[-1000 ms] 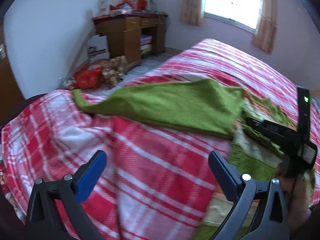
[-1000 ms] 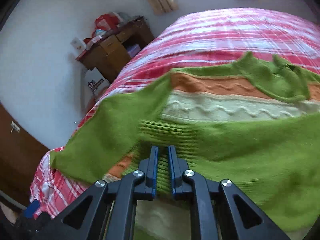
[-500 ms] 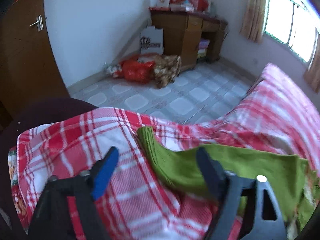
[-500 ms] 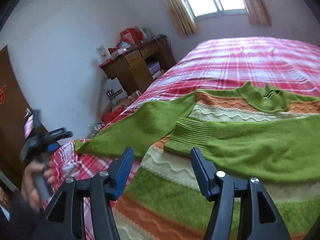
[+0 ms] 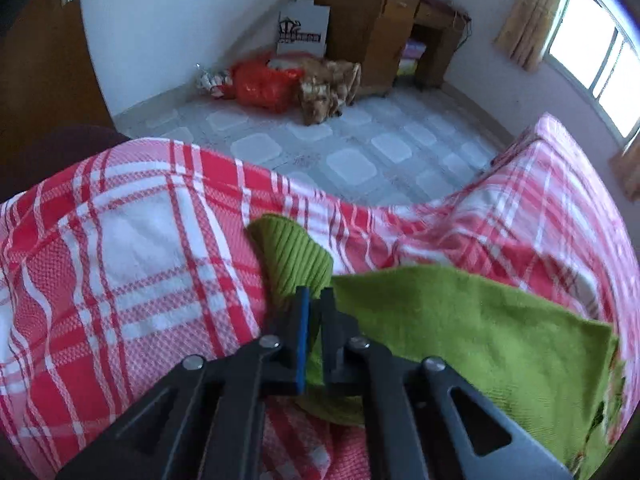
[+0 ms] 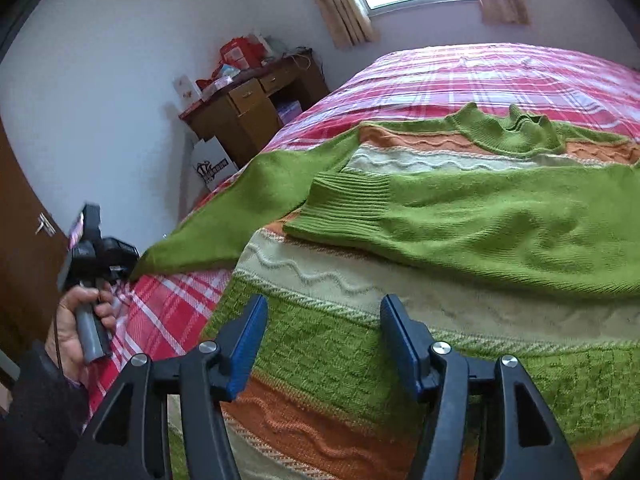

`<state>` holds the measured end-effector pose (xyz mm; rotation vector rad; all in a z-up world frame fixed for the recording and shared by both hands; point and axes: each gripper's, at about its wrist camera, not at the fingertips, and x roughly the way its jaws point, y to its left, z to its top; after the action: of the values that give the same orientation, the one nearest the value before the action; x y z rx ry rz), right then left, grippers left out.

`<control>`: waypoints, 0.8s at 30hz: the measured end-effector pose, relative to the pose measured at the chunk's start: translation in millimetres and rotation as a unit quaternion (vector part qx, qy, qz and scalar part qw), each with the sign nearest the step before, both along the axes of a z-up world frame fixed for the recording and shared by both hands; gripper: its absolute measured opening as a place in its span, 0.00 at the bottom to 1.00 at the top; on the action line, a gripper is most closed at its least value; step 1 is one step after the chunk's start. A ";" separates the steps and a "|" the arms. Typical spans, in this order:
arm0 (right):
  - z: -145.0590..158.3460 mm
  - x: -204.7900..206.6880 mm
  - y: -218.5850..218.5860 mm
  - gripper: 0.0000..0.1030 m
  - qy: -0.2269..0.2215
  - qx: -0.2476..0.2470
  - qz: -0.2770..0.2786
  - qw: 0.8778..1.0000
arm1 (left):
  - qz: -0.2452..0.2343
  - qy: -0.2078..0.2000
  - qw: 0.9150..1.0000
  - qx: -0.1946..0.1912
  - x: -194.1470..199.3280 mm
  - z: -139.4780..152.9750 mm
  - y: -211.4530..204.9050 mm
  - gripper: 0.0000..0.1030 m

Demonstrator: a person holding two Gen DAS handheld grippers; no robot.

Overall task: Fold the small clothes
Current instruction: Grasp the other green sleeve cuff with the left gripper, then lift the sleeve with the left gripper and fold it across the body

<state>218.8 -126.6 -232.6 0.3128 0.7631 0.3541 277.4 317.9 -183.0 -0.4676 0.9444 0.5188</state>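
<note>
Left wrist view: the left gripper [image 5: 314,300] has its two fingers [image 5: 301,332] pressed together, pinching the ribbed cuff [image 5: 294,256] of a green sleeve [image 5: 460,320]. These fingers have just been closing, with the cuff between them. The gripper tilts steeply down toward the bed [image 5: 120,260], which wears a red and white checked cover. From the pinch, the cuff points toward eleven o'clock; the sleeve's long axis runs the other way, toward four o'clock. Beyond the bed edge, at twelve o'clock, lie a tiled floor [image 5: 352,148], a red bag [image 5: 260,84] and a wooden desk [image 5: 380,20].

Right wrist view: the right gripper [image 6: 324,340] has its fingers [image 6: 248,344] spread, hovering just above the striped sweater [image 6: 340,380] and gripping nothing. The sweater lies flat on the bed, collar [image 6: 508,132] at one o'clock, hem toward the camera. One sleeve is folded across the chest, its cuff pointing to nine o'clock. The other sleeve stretches toward nine o'clock, where a person's left hand [image 6: 80,320] holds the left gripper's handle.

A second ago the left fingers were wide apart over bare cover, and the right fingers were clamped on the now-folded sleeve's cuff.
</note>
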 end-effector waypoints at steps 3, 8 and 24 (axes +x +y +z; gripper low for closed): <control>-0.4 -1.8 -1.2 0.58 -0.004 0.007 0.001 1.000 | 0.003 -0.013 1.000 0.011 -4.7 5.9 -5.3 0.05; -2.1 -1.7 -7.9 0.58 -0.004 0.033 0.003 0.999 | -0.022 -0.074 0.994 0.075 -11.4 39.0 -36.5 0.05; -4.6 -1.2 -17.4 0.58 -0.004 0.076 0.004 0.997 | -0.217 -0.166 0.953 0.131 -43.0 118.6 -191.2 0.12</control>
<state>217.6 -144.0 -237.2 0.4510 0.7311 0.4226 234.4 126.7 -64.3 -0.0926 0.6140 0.1512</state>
